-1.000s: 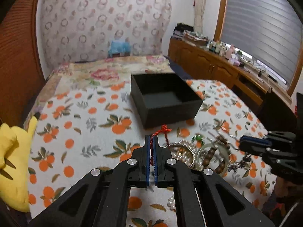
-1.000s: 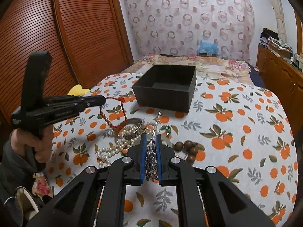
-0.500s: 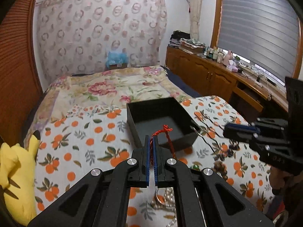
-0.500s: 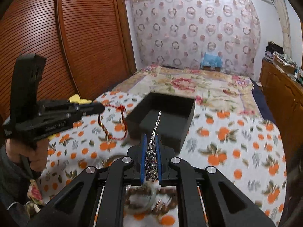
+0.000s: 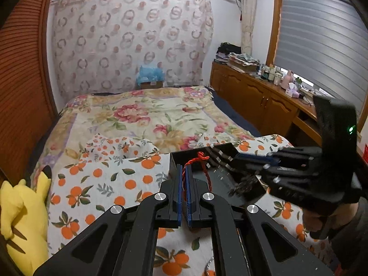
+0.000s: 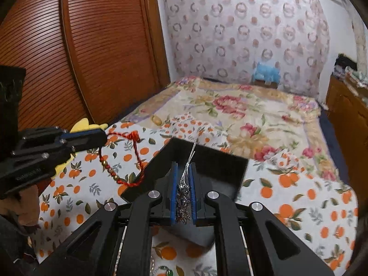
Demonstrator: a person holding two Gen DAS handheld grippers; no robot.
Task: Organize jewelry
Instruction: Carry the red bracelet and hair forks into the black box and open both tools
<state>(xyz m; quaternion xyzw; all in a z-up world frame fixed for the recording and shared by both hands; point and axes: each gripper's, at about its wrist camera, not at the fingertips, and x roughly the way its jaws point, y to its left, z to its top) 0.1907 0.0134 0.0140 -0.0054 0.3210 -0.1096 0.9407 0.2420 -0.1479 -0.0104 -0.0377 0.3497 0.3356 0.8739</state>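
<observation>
two pieces are mid-delivery: left claw (image 5: 183, 172) pinches the red cord bracelet (image 6: 119, 158), right claw (image 6: 183, 172) grips a silver hairpin (image 6: 184, 193). next, loosen both over the black box (image 6: 220, 163).

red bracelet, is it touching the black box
Cannot tell. In the right wrist view the red bracelet hangs from the left gripper and its bottom loop overlaps the black box edge; neither contact nor gap shows plainly.

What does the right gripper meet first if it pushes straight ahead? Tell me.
Probably the black box: the right gripper, shut on the silver hairpin, points over its open interior, so the far wall looks likeliest, though depth is unclear.
</observation>
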